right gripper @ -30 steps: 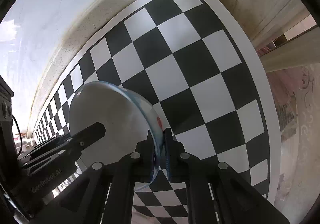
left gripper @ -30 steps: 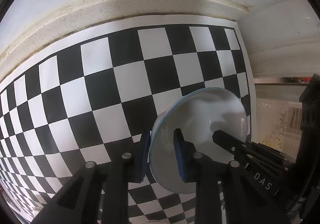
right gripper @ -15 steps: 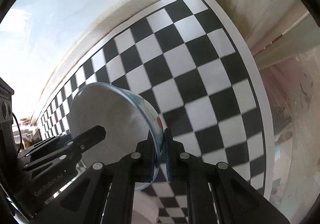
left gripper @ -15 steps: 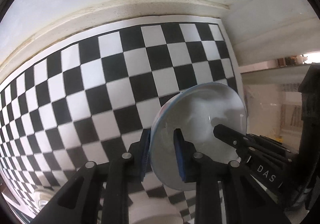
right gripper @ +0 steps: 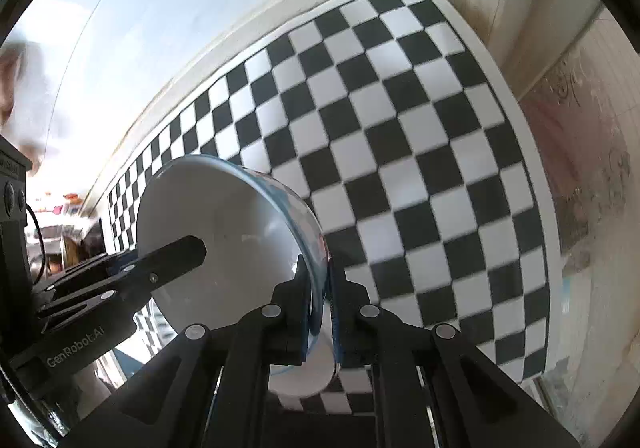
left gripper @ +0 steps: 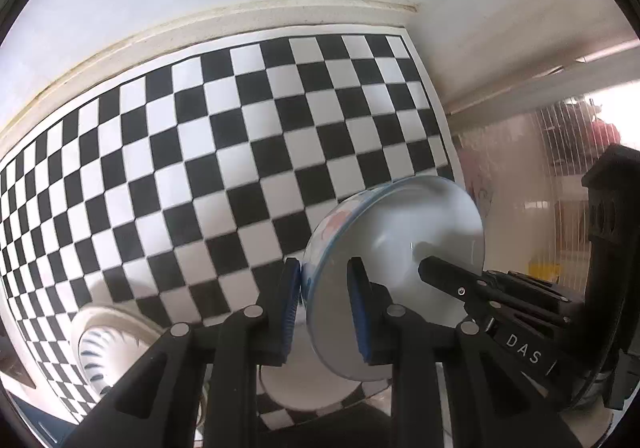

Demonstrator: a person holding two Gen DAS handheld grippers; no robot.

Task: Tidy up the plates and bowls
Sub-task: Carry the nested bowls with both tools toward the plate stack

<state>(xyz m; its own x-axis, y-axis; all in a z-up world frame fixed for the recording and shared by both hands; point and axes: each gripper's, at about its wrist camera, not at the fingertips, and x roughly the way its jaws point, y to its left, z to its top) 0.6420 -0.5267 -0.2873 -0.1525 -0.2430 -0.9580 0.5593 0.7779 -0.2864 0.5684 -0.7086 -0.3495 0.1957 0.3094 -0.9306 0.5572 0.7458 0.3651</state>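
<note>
A white bowl (left gripper: 404, 248) with a blue rim and a reddish pattern outside hangs tilted in the air above the checkered mat (left gripper: 240, 151). My left gripper (left gripper: 324, 296) is shut on its near rim, one pad outside and one inside. The right gripper (left gripper: 456, 284) grips the opposite rim. In the right wrist view the same bowl (right gripper: 224, 240) fills the left centre, with my right gripper (right gripper: 322, 288) shut on its rim and the left gripper (right gripper: 172, 256) reaching in from the left.
Under the held bowl a plain white bowl (left gripper: 304, 388) rests on the mat, also seen as a white bowl (right gripper: 304, 380) in the right wrist view. A blue-striped dish (left gripper: 108, 344) lies at the lower left. A wall borders the mat behind, and its right edge drops to a floor.
Both grippers have risen with the bowl between them, so the mat looks farther away. The white bowl and the striped dish have come into view at the bottom.
</note>
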